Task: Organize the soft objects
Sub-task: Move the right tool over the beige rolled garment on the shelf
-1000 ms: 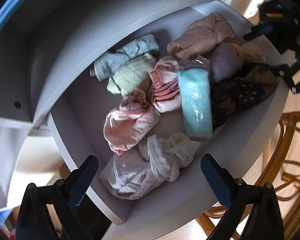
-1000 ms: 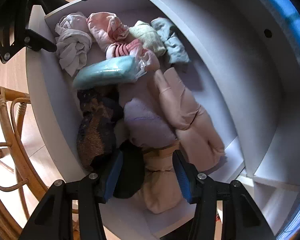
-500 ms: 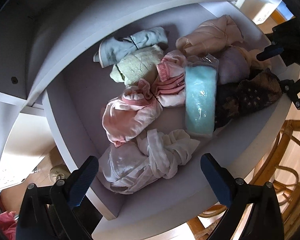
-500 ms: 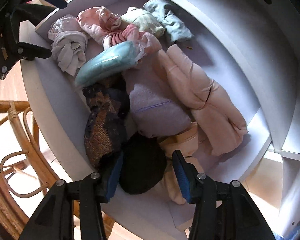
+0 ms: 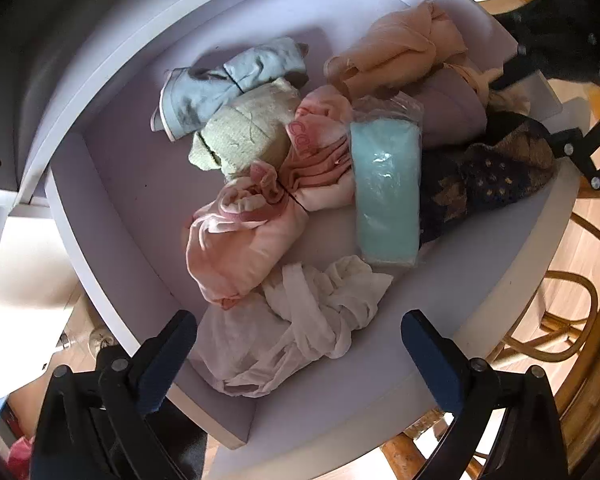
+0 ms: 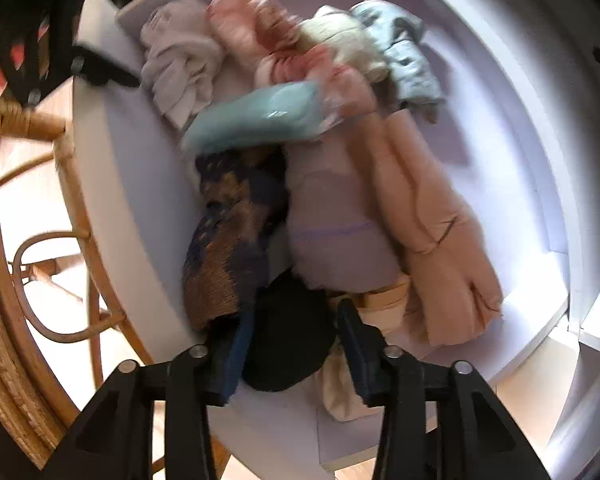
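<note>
Right gripper (image 6: 292, 344): has sunk onto black bundle (image 6: 288, 336), jaws opening, bundle between | Left gripper (image 5: 300, 344): apart, over white cloth (image 5: 300, 320) | Pickup likely next.

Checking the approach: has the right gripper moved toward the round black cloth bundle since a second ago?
Yes. The right gripper has come down over the black bundle, now between its fingers, against the white drawer.

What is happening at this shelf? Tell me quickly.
A person holding a gripper in each hand is sorting rolled-up soft clothes piled in a white compartment. The right gripper points down over a black bundle that sits between its fingers, jaws opening slightly, not yet clamped on it. The left gripper hangs wide open above a white knotted bundle, holding nothing.
</note>
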Demonstrator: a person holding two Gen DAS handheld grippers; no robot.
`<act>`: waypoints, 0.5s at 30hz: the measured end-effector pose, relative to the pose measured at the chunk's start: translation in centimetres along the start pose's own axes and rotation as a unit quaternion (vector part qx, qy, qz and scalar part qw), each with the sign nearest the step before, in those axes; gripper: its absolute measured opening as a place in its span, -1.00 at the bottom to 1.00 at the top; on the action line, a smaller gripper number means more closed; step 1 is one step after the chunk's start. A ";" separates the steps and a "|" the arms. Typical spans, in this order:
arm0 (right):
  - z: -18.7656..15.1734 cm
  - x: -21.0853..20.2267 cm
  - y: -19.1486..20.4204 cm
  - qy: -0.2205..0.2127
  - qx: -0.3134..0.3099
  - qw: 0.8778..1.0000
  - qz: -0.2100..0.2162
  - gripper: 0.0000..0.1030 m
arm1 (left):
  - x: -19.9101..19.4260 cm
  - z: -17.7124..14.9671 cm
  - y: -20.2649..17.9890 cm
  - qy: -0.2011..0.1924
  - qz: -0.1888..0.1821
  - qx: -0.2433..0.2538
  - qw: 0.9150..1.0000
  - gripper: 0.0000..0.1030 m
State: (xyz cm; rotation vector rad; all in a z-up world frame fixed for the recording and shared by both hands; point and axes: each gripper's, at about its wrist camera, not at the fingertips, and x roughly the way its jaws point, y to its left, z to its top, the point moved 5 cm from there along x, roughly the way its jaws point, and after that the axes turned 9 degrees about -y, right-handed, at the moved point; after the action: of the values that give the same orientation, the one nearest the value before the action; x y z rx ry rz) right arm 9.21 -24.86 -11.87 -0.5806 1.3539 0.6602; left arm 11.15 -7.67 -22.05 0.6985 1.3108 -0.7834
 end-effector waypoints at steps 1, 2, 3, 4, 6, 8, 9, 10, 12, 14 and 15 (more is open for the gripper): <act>0.2 -0.3 -0.7 -0.009 0.010 1.000 -0.001 0.02 | 0.0 0.2 0.1 -0.002 0.005 0.001 1.000 1.00; 0.4 -0.7 -1.7 -0.021 0.025 0.999 -0.003 0.09 | 0.0 0.5 -0.2 -0.004 0.011 0.002 1.000 1.00; 0.4 -1.2 -2.6 -0.032 0.035 0.999 -0.010 0.12 | -0.4 0.9 0.0 -0.011 0.021 0.002 1.000 1.00; 0.5 -1.4 -3.3 -0.039 0.042 0.998 -0.022 0.13 | -0.9 1.2 0.1 -0.022 0.030 -0.003 0.999 1.00; 0.6 -1.8 -5.4 -0.051 0.053 0.995 -0.060 0.14 | -2.3 2.4 0.3 -0.044 0.045 -0.022 0.998 1.00; 0.5 -1.7 -7.3 -0.052 0.062 0.993 -0.091 0.14 | -3.7 3.9 1.2 -0.077 0.066 -0.050 0.994 1.00; 0.4 -1.4 -8.2 -0.048 0.066 0.991 -0.107 0.14 | -4.3 4.6 1.6 -0.089 0.072 -0.062 0.991 1.00; 0.4 -1.1 -8.9 -0.042 0.069 0.989 -0.120 0.14 | -4.9 5.2 1.9 -0.103 0.077 -0.077 0.989 1.00; 0.3 -0.2 -10.0 -0.033 0.073 0.988 -0.134 0.14 | -5.7 6.2 2.2 -0.119 0.077 -0.104 0.984 1.00; 0.6 0.3 -10.6 -0.034 0.066 0.988 -0.138 0.14 | -6.3 5.9 1.8 -0.123 0.077 -0.113 0.983 1.00; 1.2 0.9 -10.7 -0.036 0.057 0.988 -0.140 0.14 | -6.1 6.0 1.6 -0.117 0.083 -0.114 0.983 1.00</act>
State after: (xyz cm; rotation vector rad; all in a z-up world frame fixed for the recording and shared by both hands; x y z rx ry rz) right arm 17.84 -31.26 -12.62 -0.6345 1.2061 0.3698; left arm 15.37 -11.06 -15.22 0.5076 1.0917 -0.5511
